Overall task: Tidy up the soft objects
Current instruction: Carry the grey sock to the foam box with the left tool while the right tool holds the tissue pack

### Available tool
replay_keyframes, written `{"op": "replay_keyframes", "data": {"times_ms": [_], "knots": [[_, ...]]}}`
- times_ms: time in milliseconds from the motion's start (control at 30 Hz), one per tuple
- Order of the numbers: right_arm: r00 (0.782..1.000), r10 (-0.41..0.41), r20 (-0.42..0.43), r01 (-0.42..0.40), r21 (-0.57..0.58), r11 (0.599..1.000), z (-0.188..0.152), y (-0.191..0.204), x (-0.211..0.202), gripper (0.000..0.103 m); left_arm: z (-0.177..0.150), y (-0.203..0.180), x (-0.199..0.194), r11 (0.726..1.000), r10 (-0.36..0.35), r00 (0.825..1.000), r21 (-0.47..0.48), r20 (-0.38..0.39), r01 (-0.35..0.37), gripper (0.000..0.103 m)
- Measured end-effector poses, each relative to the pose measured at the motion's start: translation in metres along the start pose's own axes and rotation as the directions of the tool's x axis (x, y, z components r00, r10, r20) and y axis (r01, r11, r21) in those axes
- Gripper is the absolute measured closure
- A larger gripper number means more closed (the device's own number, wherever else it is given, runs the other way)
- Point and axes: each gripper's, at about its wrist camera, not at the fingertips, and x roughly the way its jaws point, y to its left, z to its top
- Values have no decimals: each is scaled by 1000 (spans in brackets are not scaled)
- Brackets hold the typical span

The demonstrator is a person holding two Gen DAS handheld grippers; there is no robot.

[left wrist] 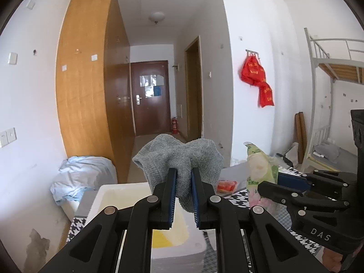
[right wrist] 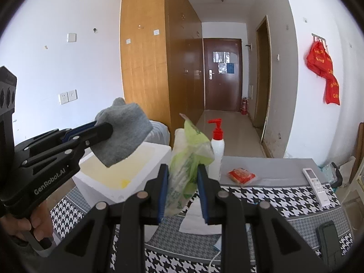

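both grippers are seen clamped, the left gripper (left wrist: 183,195) on a grey sock (left wrist: 179,159) above the white foam box (left wrist: 118,187), the right gripper (right wrist: 183,193) on a green plastic bag (right wrist: 188,159); nothing soft is judged binned yet.

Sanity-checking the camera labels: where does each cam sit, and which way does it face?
Left wrist: on the left gripper, looking along its jaws at a grey sock they clamp, door beyond; right gripper at right edge.
Right wrist: on the right gripper, jaws pinching a green bag above the checked cloth; left gripper and hand at left.
Shared: sock, bag, white foam box, door.
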Motion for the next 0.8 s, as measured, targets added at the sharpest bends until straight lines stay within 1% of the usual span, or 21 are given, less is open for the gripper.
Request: {"op": "replay_keyframes", "data": {"times_ms": [467,800], "knots": [[998,64,-18,-64,-38,997,6,26,16,74,-3,25,-1,997,78,997,-21,-16,-78,89],[994,107,-24,-108,-43,993,10,41,26,74,-7,42,-2,993,110,993,-36,-37,-111,89]]}}
